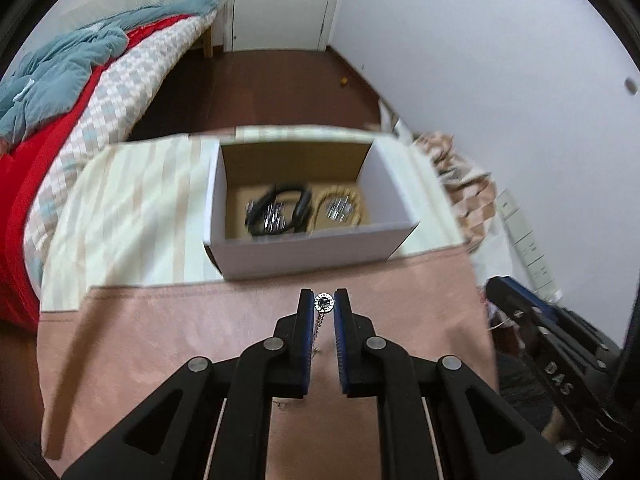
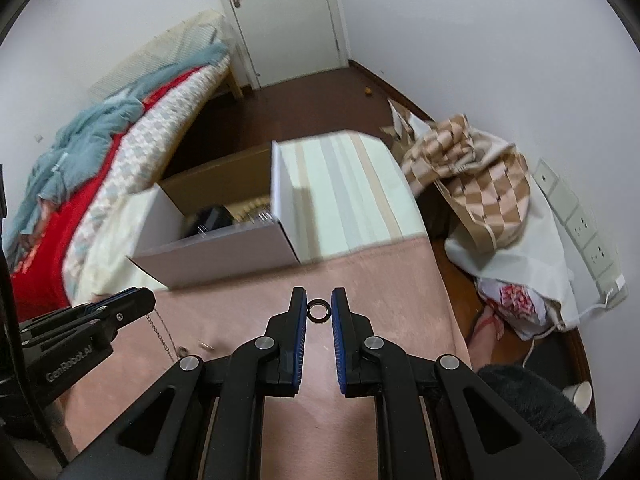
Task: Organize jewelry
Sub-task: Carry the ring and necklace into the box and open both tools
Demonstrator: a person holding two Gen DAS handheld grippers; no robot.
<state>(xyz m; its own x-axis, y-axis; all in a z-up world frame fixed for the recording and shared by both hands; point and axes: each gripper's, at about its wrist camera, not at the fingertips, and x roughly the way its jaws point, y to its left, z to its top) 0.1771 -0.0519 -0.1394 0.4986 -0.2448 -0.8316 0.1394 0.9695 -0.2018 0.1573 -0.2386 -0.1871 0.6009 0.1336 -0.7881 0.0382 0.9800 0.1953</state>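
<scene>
A: Pink cloth [image 1: 200,332] covers the near end of the table, striped cloth [image 1: 132,208] the far end. What does the left gripper [image 1: 324,303] hold?

B: A round silver pendant [image 1: 324,303], pinched at the fingertips, with its chain [image 1: 319,322] hanging down between the fingers. In the right view the chain [image 2: 158,330] trails from the left gripper [image 2: 132,300] toward the pink cloth.

A: And the right gripper [image 2: 319,309]?

B: Narrow too, closed on a dark ring [image 2: 319,309] right at the tips, above the pink cloth [image 2: 380,288].

A: Where is the box [image 1: 296,254]?

B: On the striped cloth, just beyond the seam, open on top. Inside lie a black band [image 1: 280,210] on the left and a beaded tan one [image 1: 339,210] on the right, side by side, each with metal bits.

A: Anything loose?

B: One small piece [image 2: 207,345] on the pink cloth near the chain's end; too small to tell what it is.
</scene>
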